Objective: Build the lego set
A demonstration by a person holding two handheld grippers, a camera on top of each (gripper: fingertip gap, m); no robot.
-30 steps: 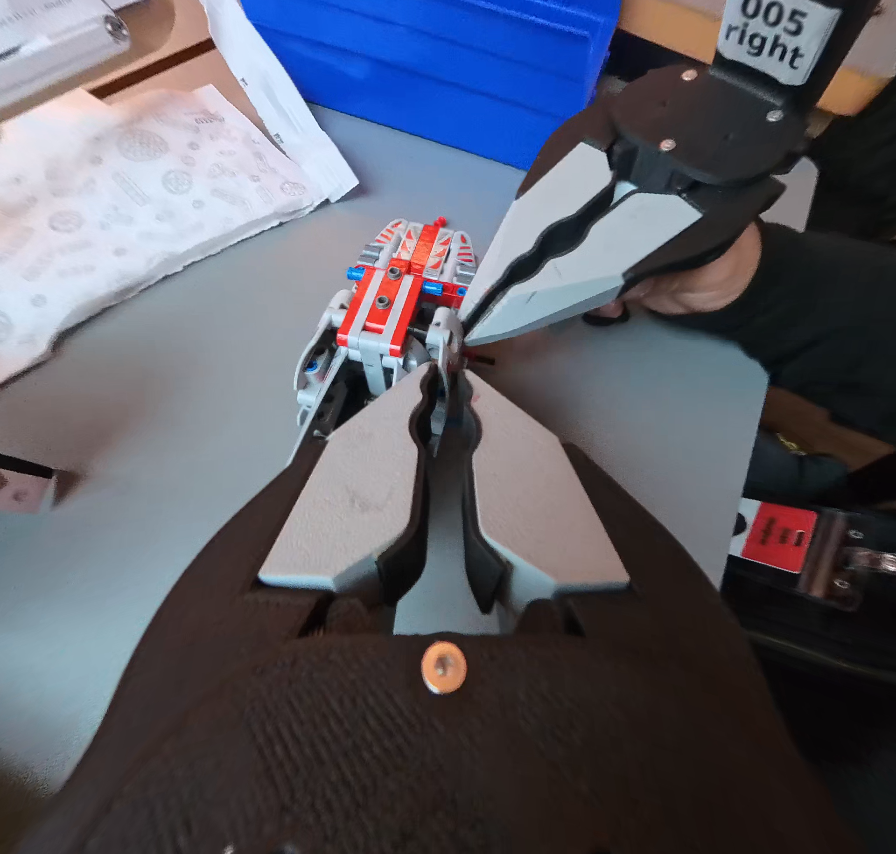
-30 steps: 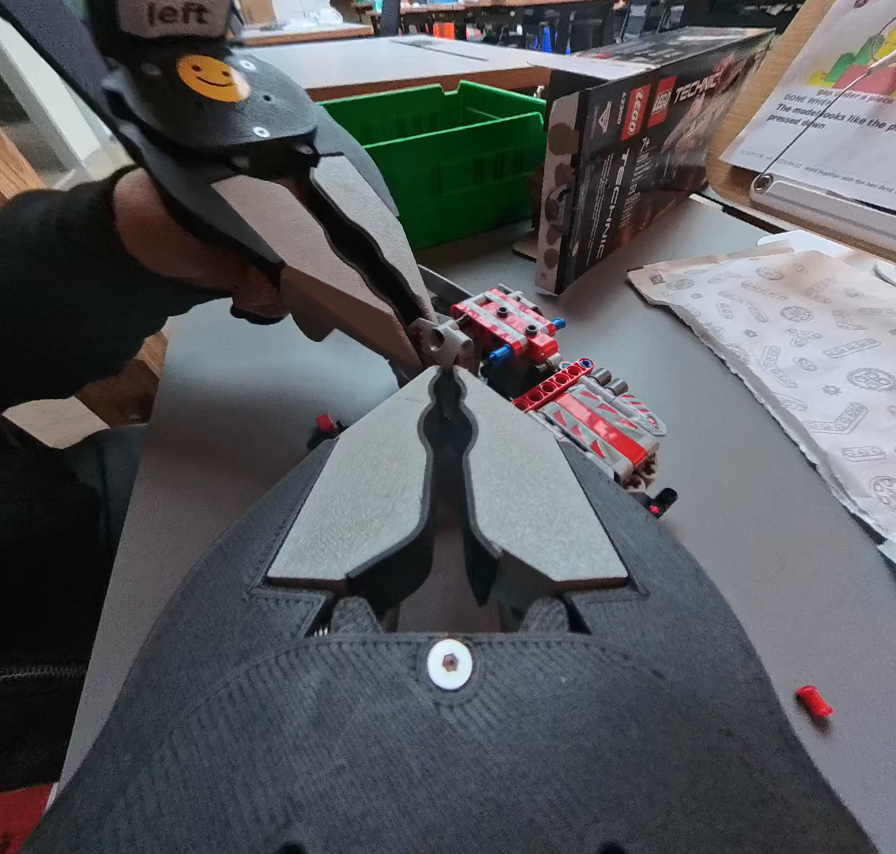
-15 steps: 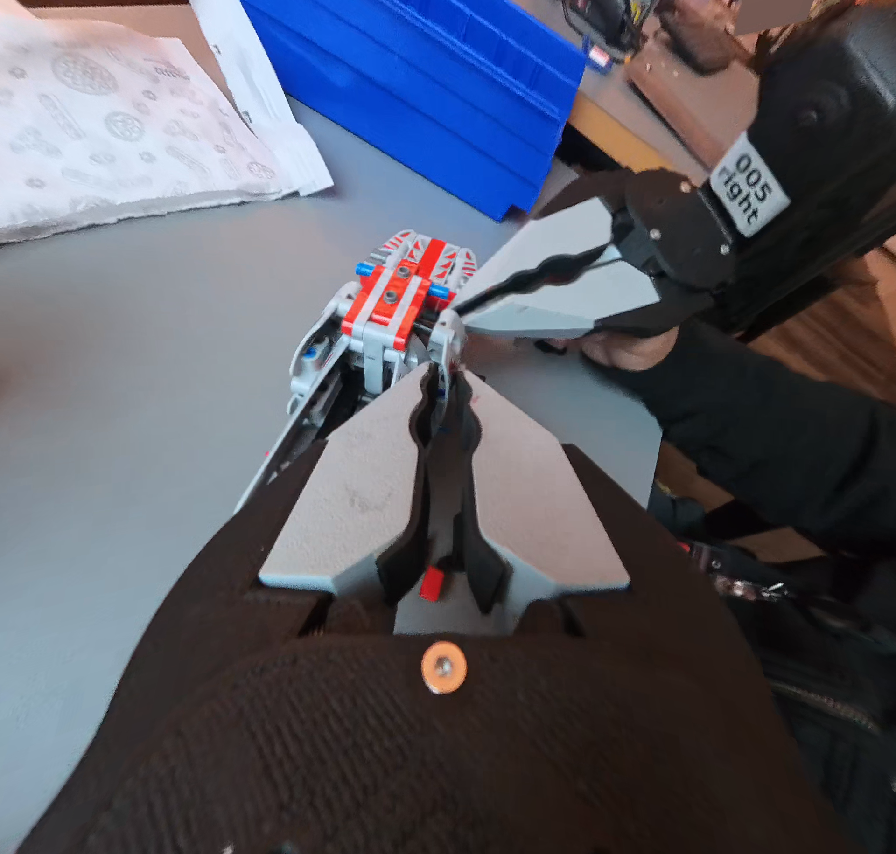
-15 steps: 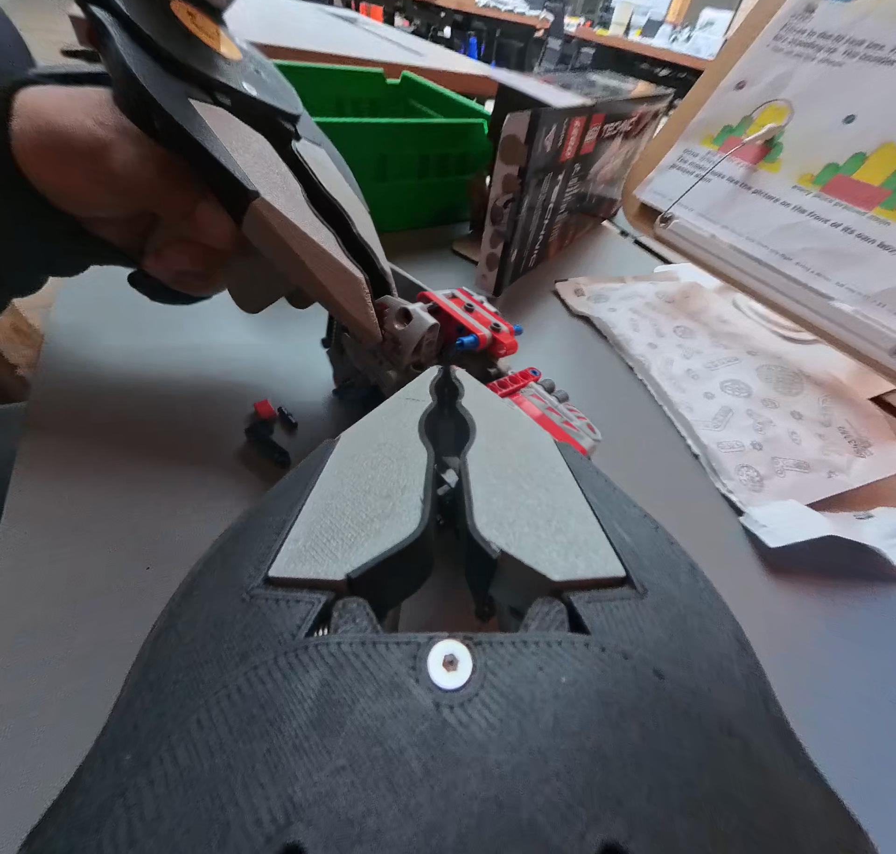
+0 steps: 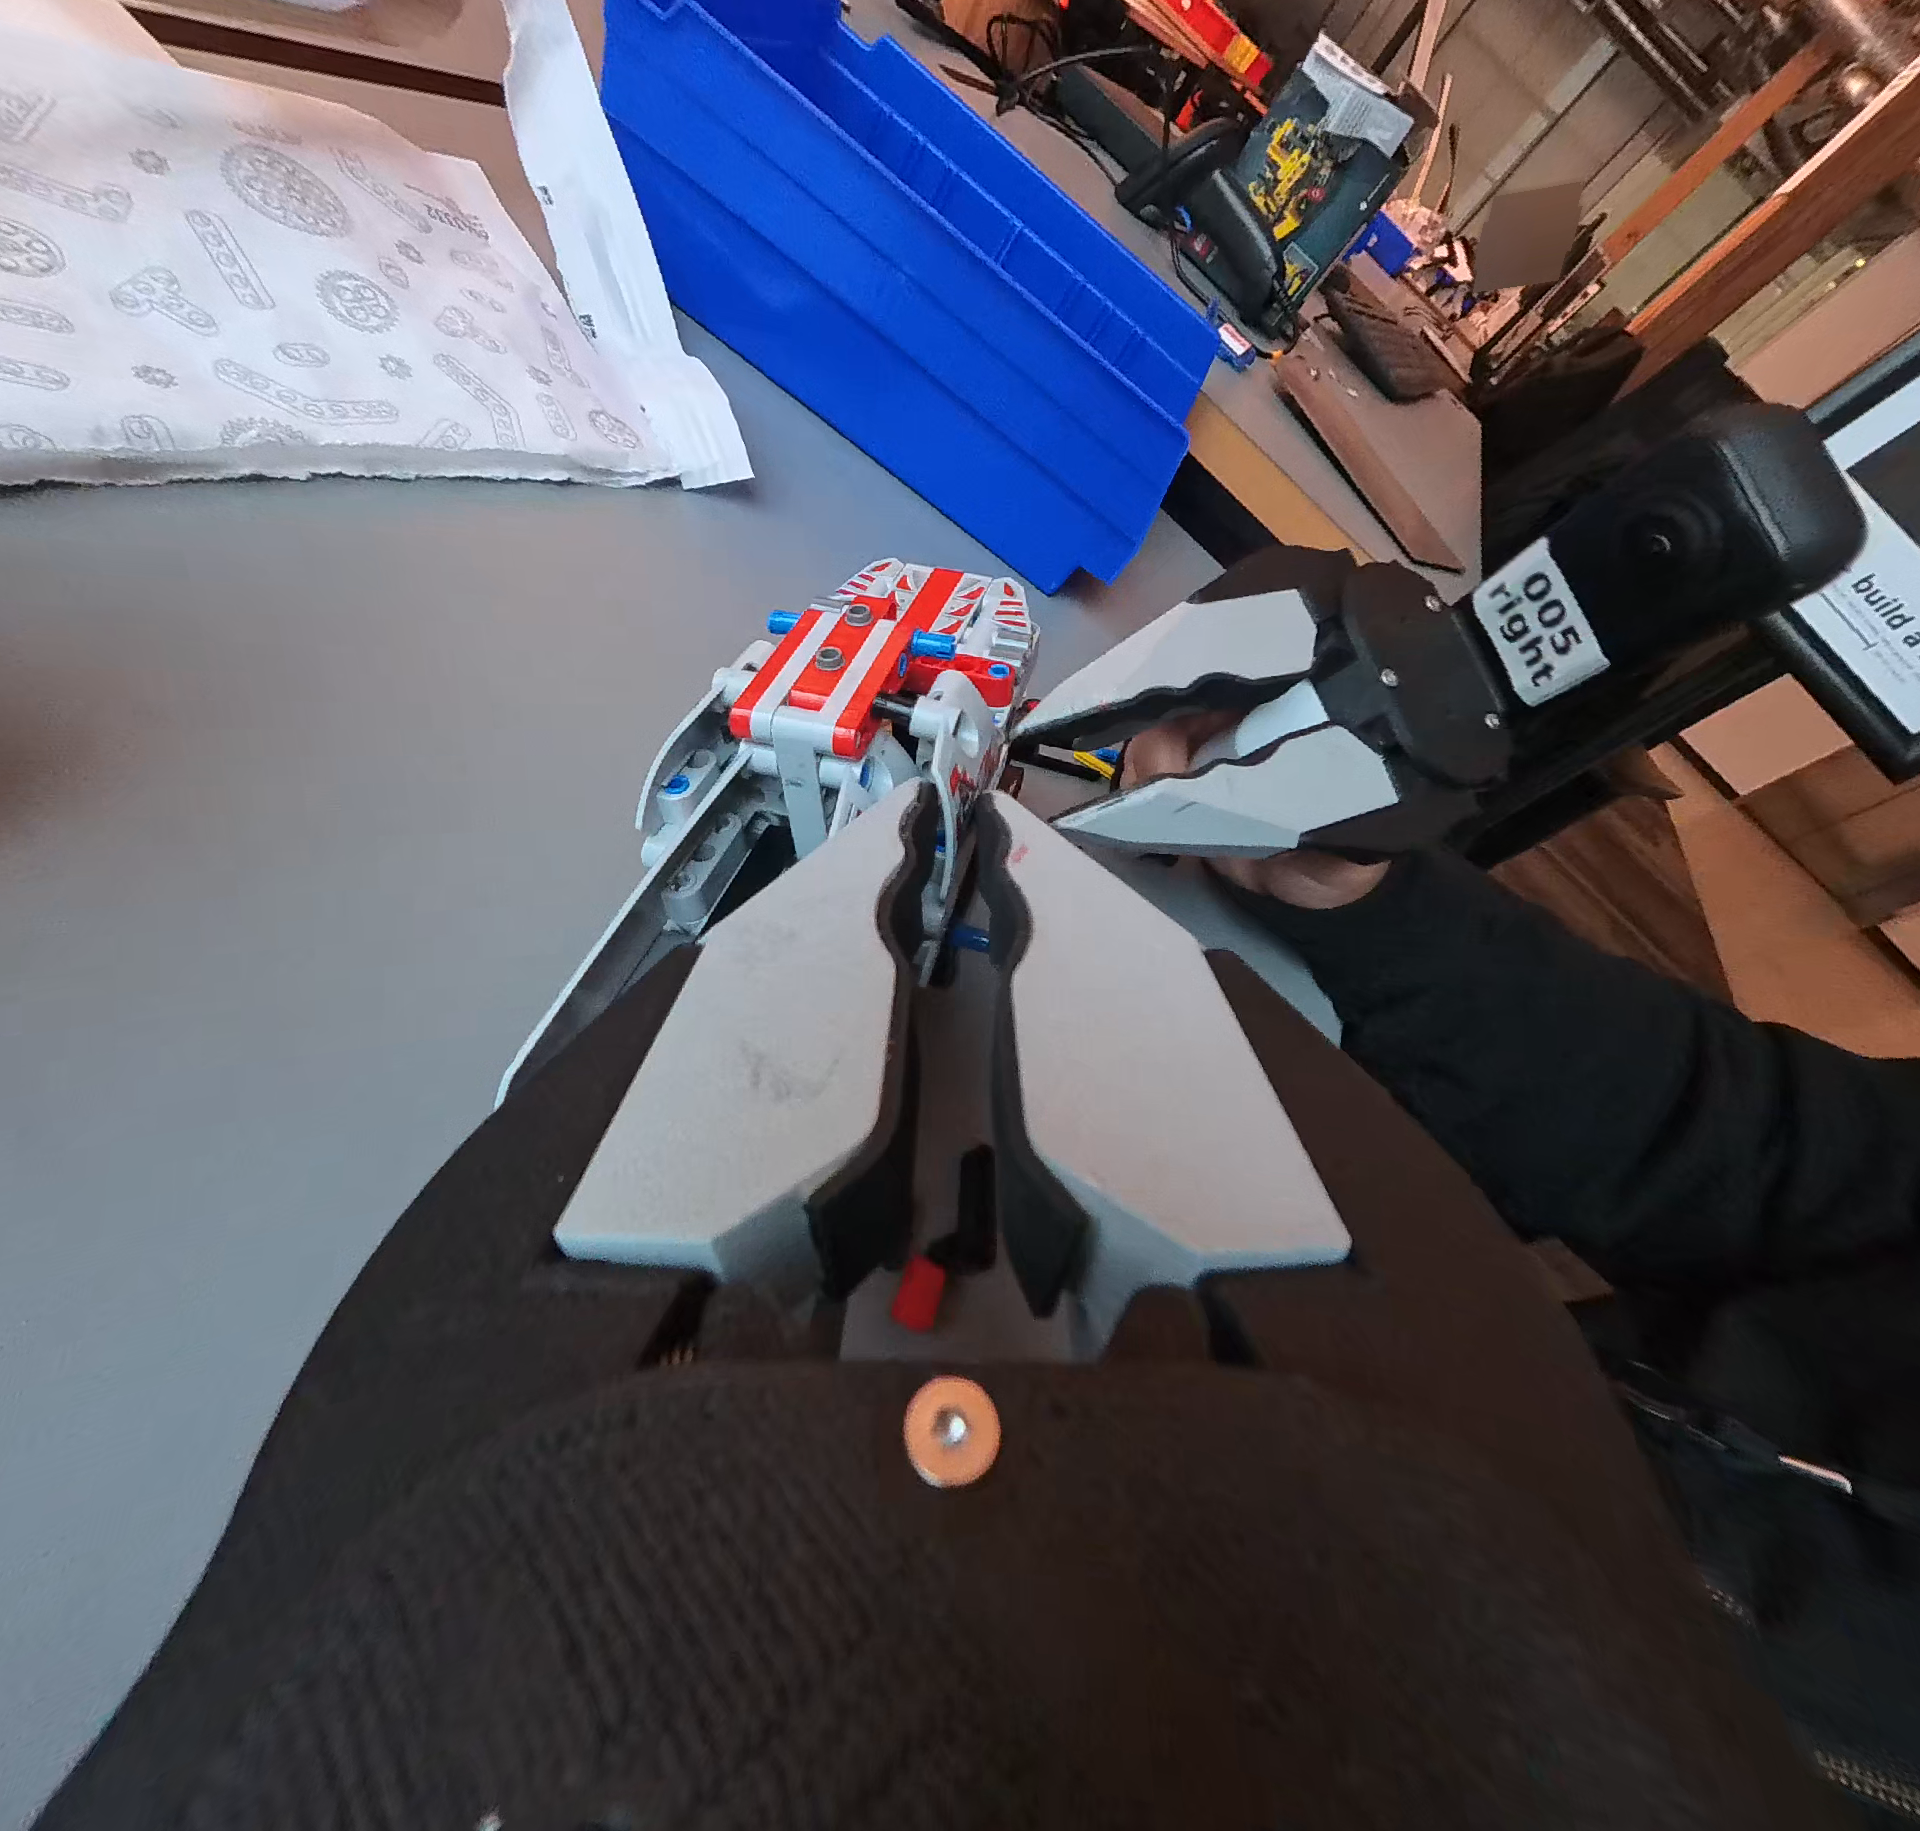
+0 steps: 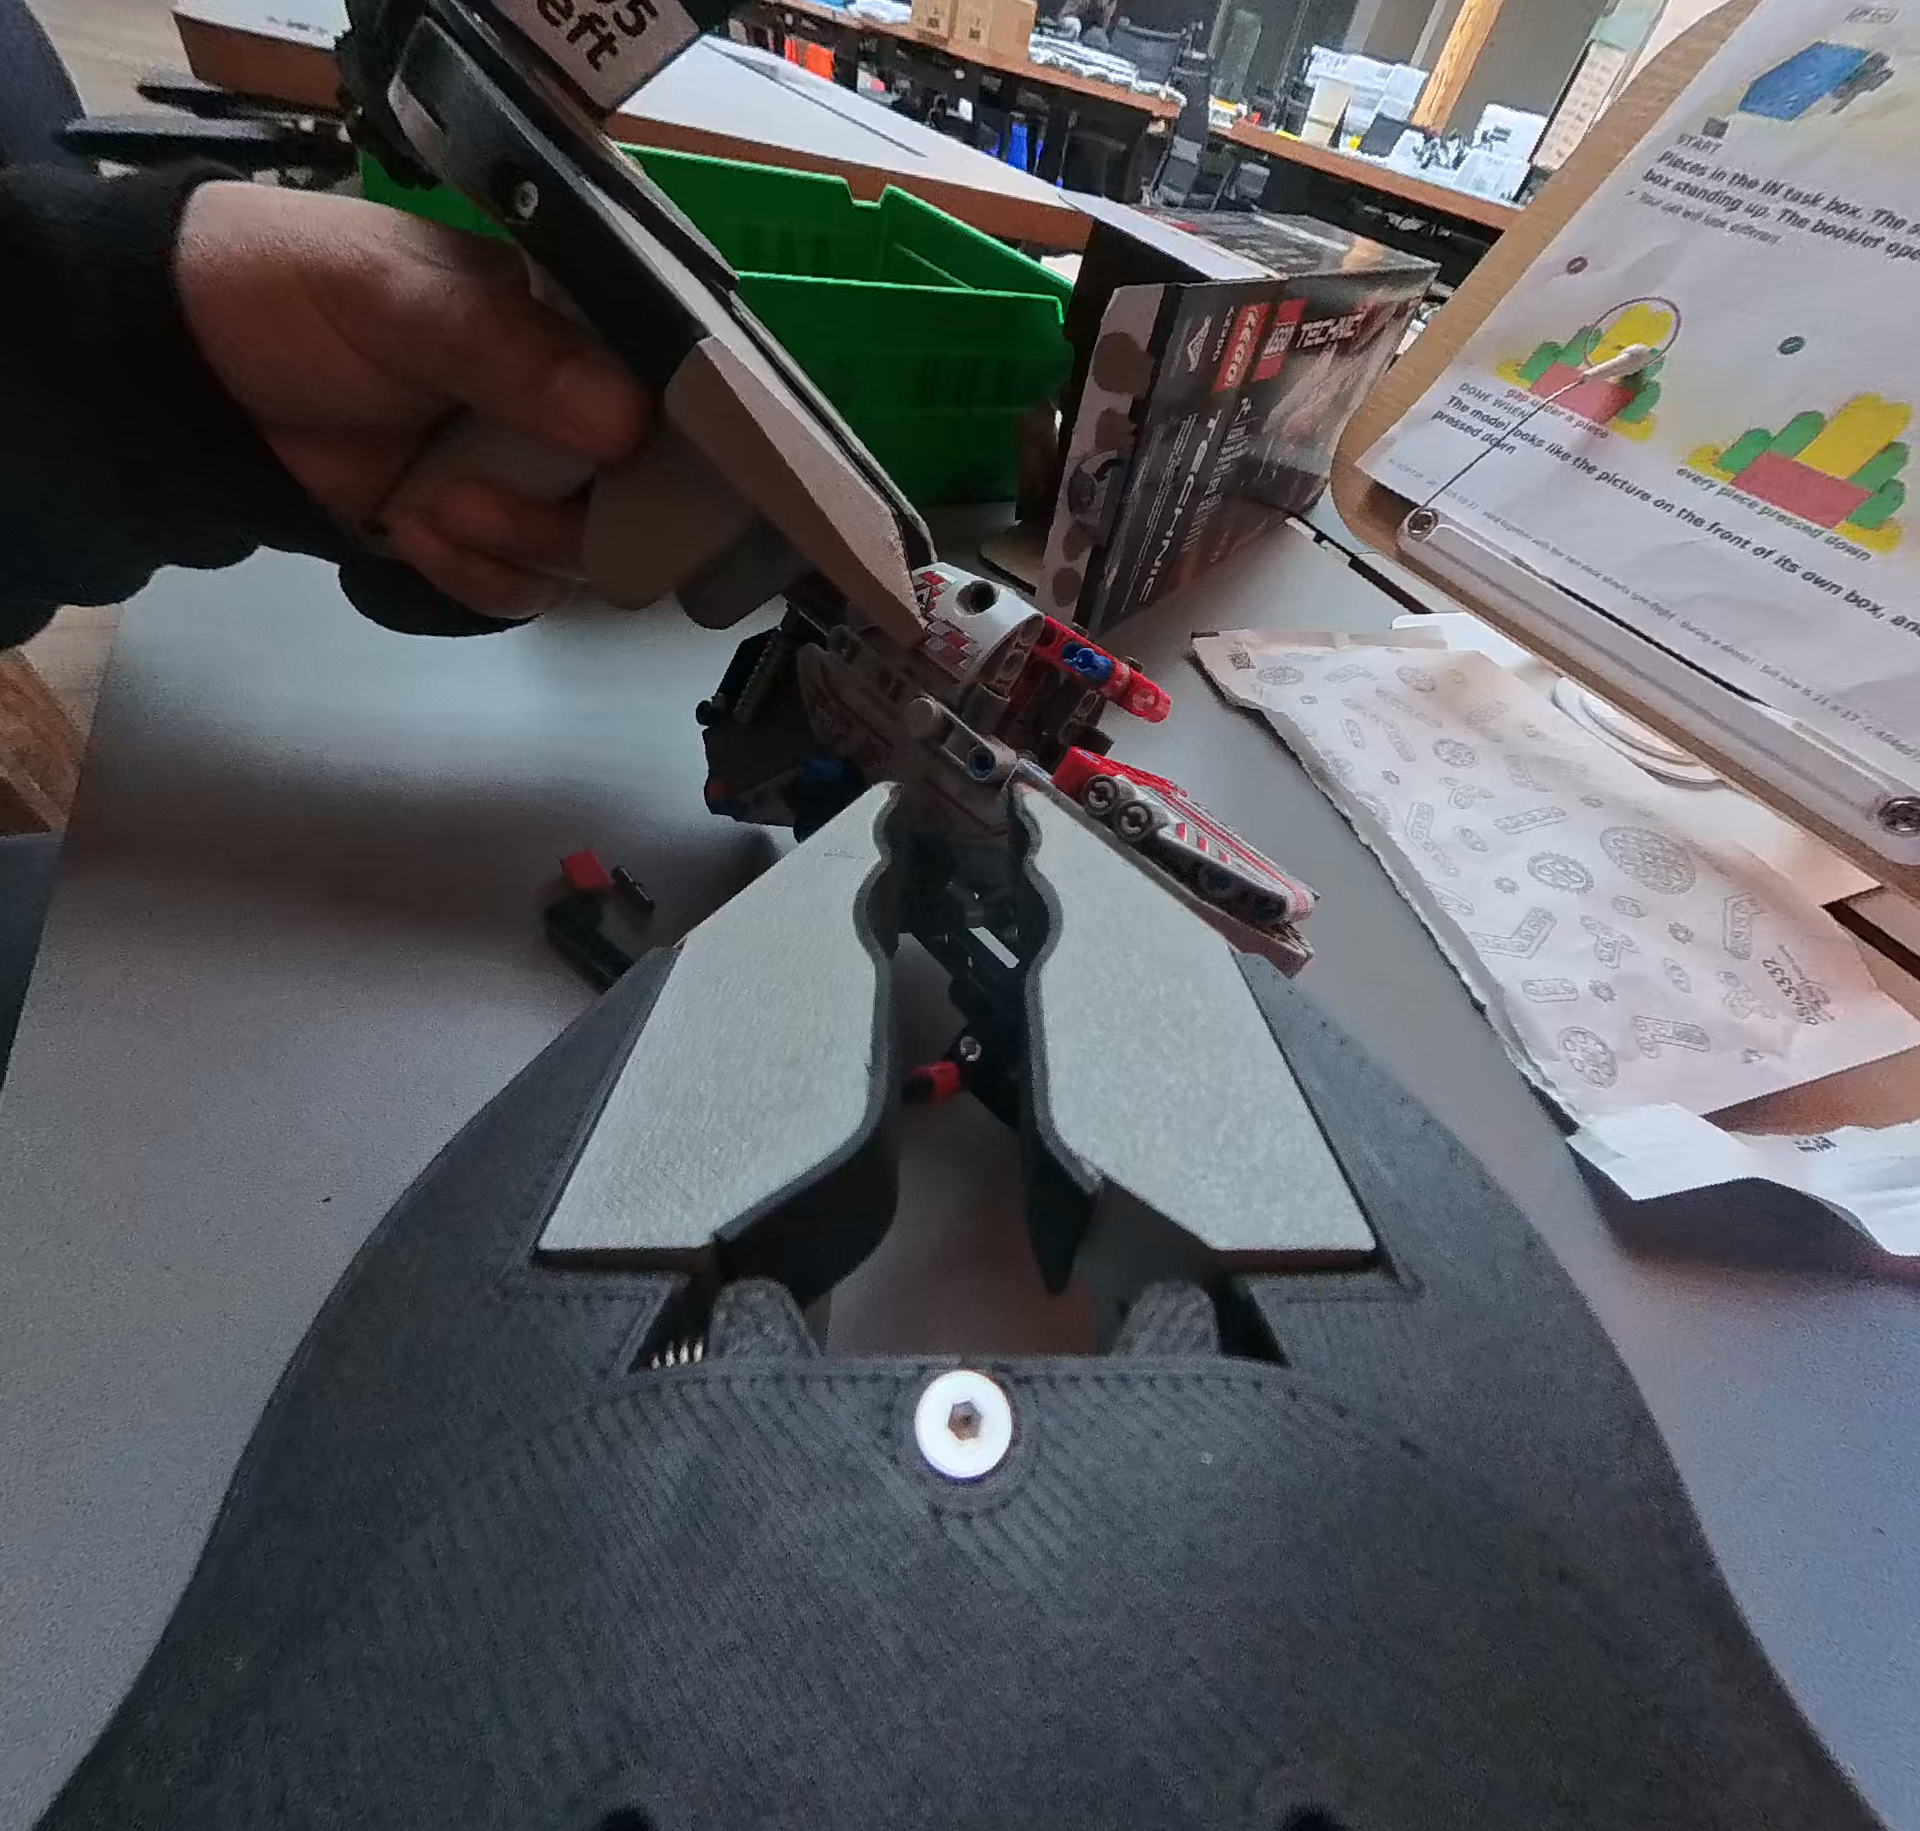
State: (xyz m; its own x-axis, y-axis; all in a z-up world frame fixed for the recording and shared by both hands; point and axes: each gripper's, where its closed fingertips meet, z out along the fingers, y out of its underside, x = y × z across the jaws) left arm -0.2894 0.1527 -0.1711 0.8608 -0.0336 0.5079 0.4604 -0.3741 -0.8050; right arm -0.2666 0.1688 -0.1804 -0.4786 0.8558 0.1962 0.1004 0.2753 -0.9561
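Note:
A red, white and grey lego model (image 5: 862, 680) is held off the grey table (image 5: 312, 742), tilted. My left gripper (image 5: 951, 810) is shut on the white curved panel at its near end; in the right wrist view this gripper (image 6: 914, 607) comes in from the upper left onto the model (image 6: 1039, 732). My right gripper (image 6: 956, 805) has its jaws a little apart, closed on a grey part on the model's underside, with a black beam running down between the fingers. In the left wrist view it (image 5: 1039, 779) meets the model from the right.
Small red and black loose pieces (image 6: 587, 898) lie on the table under the model. A blue bin (image 5: 883, 275) and a printed paper bag (image 5: 260, 306) lie beyond. A green bin (image 6: 883, 327), the set's box (image 6: 1226, 451) and an instruction board (image 6: 1662, 379) stand behind. Less than 4 cm separates the two grippers' tips.
The model has come up off the table and tilted. My right gripper's jaws went from shut beside the model to parted around its underside. Both cameras swung to a lower angle.

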